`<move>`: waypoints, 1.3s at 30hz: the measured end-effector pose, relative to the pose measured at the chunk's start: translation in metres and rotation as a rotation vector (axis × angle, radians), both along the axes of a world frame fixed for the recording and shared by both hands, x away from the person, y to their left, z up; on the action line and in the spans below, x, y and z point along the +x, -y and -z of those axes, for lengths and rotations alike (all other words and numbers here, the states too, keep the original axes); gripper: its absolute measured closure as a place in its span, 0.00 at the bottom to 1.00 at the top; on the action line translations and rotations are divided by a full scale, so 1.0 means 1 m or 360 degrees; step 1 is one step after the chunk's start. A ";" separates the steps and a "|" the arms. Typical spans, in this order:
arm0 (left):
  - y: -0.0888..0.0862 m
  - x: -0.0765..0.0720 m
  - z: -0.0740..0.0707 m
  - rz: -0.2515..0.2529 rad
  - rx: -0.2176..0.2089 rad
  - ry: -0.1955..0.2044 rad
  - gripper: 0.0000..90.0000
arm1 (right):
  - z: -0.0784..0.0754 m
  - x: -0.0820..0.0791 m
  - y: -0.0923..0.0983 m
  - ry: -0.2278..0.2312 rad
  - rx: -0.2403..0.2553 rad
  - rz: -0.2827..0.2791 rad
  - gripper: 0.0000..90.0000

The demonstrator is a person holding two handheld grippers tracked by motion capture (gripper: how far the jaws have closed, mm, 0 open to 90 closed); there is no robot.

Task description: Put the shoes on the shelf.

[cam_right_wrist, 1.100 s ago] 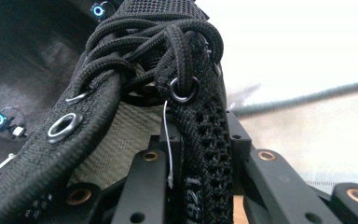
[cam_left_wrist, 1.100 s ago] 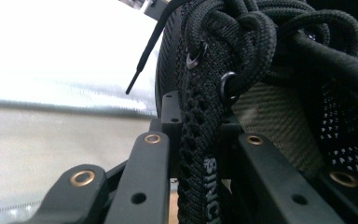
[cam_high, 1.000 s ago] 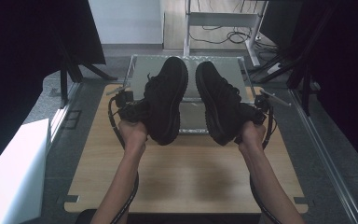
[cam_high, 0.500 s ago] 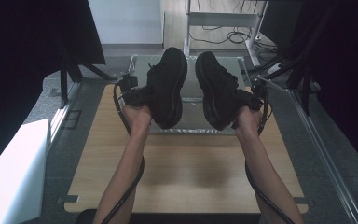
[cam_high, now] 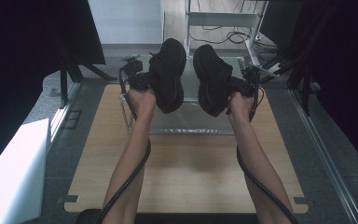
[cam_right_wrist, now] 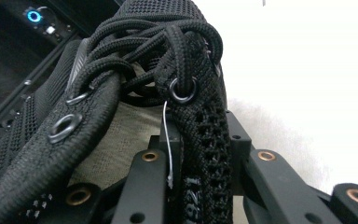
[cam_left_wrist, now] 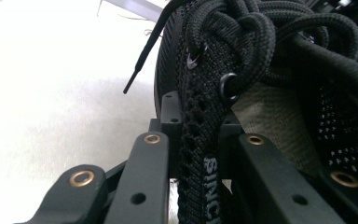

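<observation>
While both hands are lifting a pair of black shoes above the tabletop (cam_high: 186, 168):
Left gripper (cam_high: 142, 80): its jaws are clamping the laced collar edge of the left shoe (cam_high: 169, 74), toe pointing away from the person.
Right gripper (cam_high: 243, 86): its jaws are pinching the eyelet edge of the right shoe (cam_high: 211, 79).
Shoes: hanging side by side, close but apart, over a clear tray (cam_high: 186, 126) at the tabletop's far end.

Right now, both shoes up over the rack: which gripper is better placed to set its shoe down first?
Probably left. The left gripper holds the left black shoe with its sole low above the clear rack. The right gripper carries the right black shoe about level; the difference is slight.
</observation>
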State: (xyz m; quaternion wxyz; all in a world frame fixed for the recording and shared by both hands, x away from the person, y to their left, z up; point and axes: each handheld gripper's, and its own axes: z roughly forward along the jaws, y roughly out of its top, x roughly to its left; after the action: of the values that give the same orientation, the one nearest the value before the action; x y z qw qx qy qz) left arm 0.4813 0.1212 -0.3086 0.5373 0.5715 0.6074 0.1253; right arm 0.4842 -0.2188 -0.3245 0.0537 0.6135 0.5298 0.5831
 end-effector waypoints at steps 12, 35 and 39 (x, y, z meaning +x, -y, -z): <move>0.018 0.023 -0.013 -0.0058 0.0212 -0.0053 0.88 | -0.011 0.022 -0.013 -0.0006 -0.0230 0.0089 0.84; 0.049 0.046 -0.010 -0.0060 0.0439 -0.0151 0.74 | -0.016 0.039 -0.049 0.0010 -0.0583 0.0113 0.71; 0.049 0.048 -0.005 -0.0009 0.0389 -0.0163 0.61 | -0.015 0.040 -0.052 0.0036 -0.0585 0.0058 0.61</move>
State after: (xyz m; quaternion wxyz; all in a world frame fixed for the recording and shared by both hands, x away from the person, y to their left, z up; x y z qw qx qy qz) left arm 0.5292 0.0722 -0.3036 0.4316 0.6368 0.6157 0.1706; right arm 0.5242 -0.1668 -0.3092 0.1814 0.5964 0.6156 0.4822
